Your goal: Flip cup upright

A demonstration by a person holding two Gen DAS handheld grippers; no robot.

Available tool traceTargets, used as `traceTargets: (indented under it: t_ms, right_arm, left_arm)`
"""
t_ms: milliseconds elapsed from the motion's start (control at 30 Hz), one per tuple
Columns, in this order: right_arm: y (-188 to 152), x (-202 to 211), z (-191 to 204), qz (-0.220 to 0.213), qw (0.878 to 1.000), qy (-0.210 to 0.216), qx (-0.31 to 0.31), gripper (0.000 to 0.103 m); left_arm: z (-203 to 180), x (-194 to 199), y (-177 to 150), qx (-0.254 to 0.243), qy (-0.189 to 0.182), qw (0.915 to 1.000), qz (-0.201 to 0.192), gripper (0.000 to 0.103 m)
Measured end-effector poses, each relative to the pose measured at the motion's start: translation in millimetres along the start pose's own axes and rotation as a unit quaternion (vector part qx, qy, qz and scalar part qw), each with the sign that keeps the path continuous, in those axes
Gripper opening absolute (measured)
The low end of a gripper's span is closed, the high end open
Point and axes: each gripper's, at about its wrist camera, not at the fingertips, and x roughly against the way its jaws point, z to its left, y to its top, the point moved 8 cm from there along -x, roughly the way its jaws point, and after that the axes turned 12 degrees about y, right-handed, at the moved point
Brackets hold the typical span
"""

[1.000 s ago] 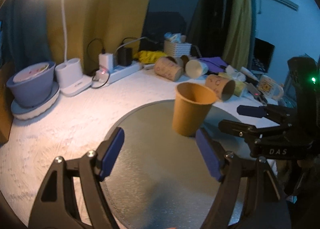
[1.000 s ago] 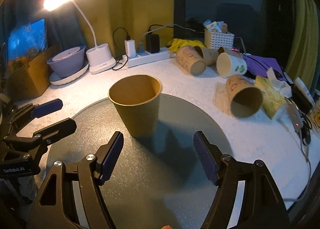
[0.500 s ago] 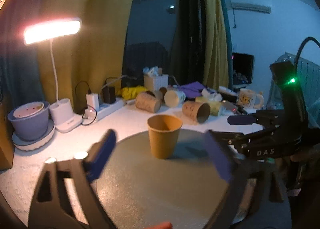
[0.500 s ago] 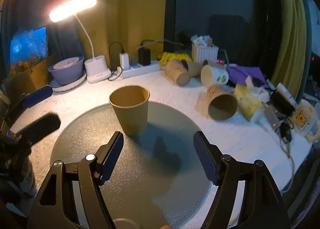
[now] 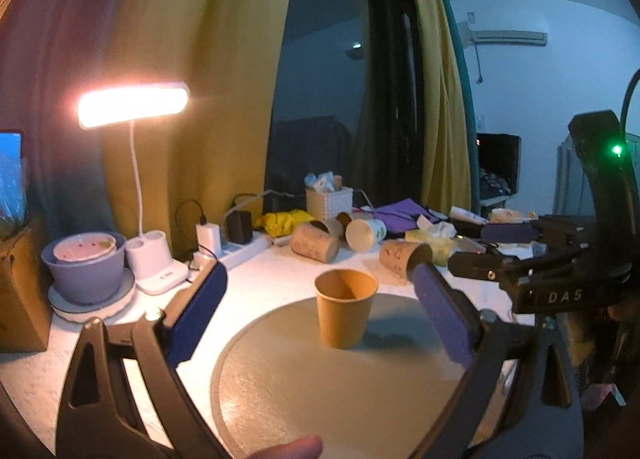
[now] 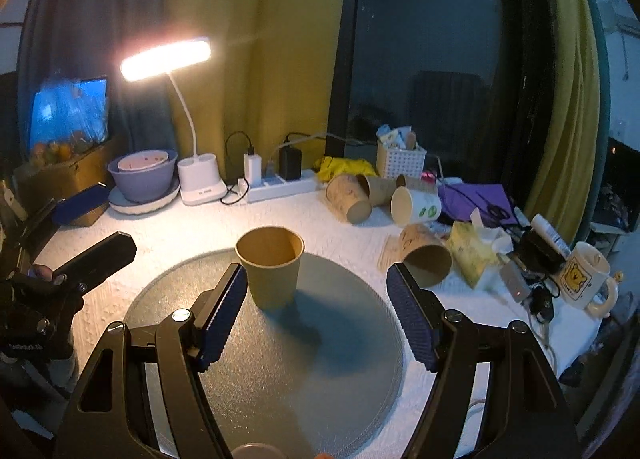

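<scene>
A plain brown paper cup (image 5: 345,311) stands upright, mouth up, on a round grey mat (image 5: 320,391); it also shows in the right wrist view (image 6: 271,267) on the same mat (image 6: 288,371). My left gripper (image 5: 320,299) is open and empty, held back from the cup and above the mat. My right gripper (image 6: 316,299) is open and empty, with the cup just beyond its left finger. Each gripper appears in the other's view, the right one (image 5: 500,251) and the left one (image 6: 88,227), both open.
Several paper cups (image 6: 348,199) lie on their sides behind the mat, one (image 6: 426,259) near its right edge. A lit desk lamp (image 6: 198,183), a purple bowl (image 6: 142,175), a power strip (image 6: 280,183), a white basket (image 6: 400,161) and a mug (image 6: 584,279) line the table's back and right.
Both grippers have pulled back and risen away from the cup, which now looks smaller and farther. The cup has stayed upright in the same spot on the mat.
</scene>
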Motion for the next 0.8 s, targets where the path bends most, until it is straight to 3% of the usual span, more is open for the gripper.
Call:
traceTargets:
  t_ms: [167,333,800]
  right_arm:
    - [8,8,2,-0.016,1.000,-0.005,0.005,0.075]
    - [16,12,4,-0.029,0.999,-0.010,0.008,0.075]
    - [17,5,9,-0.028,1.000,0.001,0.010,0.075]
  left_arm:
    - [1,12,10,-0.014,0.025,0.9989,-0.037,0.095]
    - [4,21,18,-0.005,0.028,0.9980,-0.057,0.095]
    - [28,8,17,0.031,0.051,0.9976,-0.035,0.095]
